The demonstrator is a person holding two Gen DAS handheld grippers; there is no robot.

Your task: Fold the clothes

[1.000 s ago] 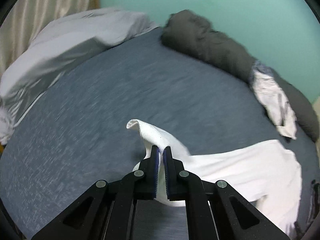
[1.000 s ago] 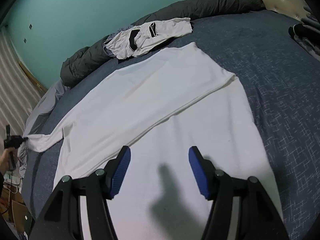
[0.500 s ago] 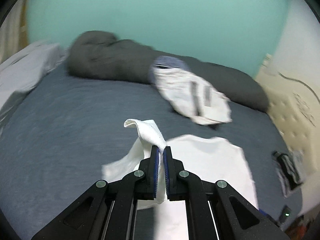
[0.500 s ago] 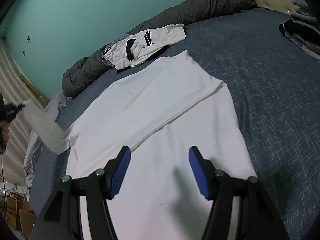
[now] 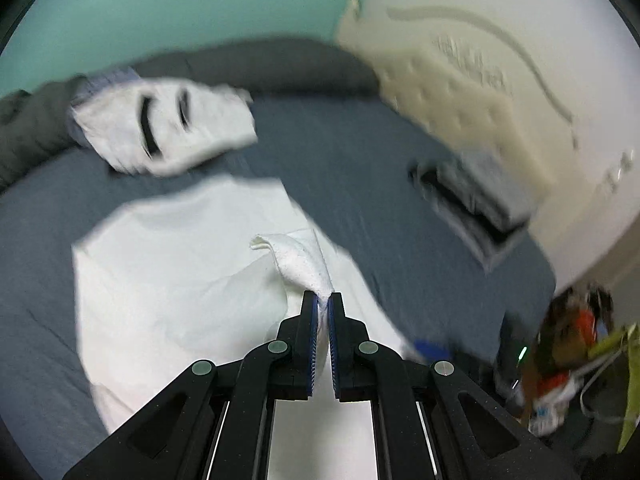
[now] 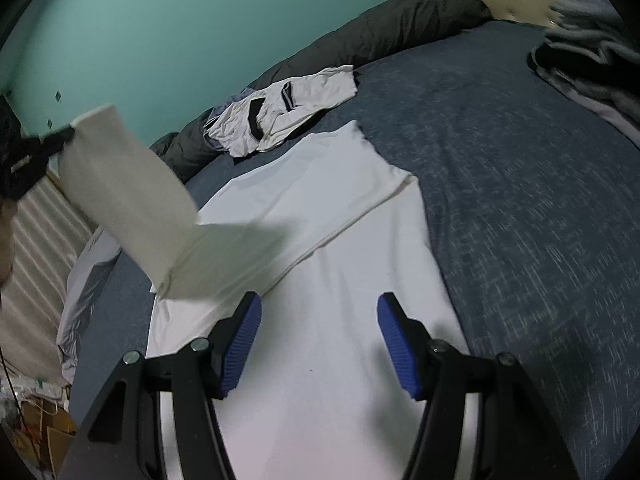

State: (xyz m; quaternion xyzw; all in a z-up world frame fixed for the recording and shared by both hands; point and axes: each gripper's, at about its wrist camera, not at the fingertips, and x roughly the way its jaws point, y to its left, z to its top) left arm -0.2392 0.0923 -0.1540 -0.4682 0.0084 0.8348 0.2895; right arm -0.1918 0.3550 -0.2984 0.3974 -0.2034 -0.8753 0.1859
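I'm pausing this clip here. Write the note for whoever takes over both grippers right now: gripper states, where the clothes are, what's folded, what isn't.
Left gripper: shut on the sleeve of the white shirt, held up in the air over the shirt's body.
Right gripper: open, empty, above the shirt's near end.
The shirt lies flat on the blue bed; its far side is already folded in lengthwise.
A crumpled white garment with black trim waits against the dark duvet; more clothes lie at the bed's right edge.
Left: lay the sleeve across the body, finish folding the shirt, then the crumpled garment.
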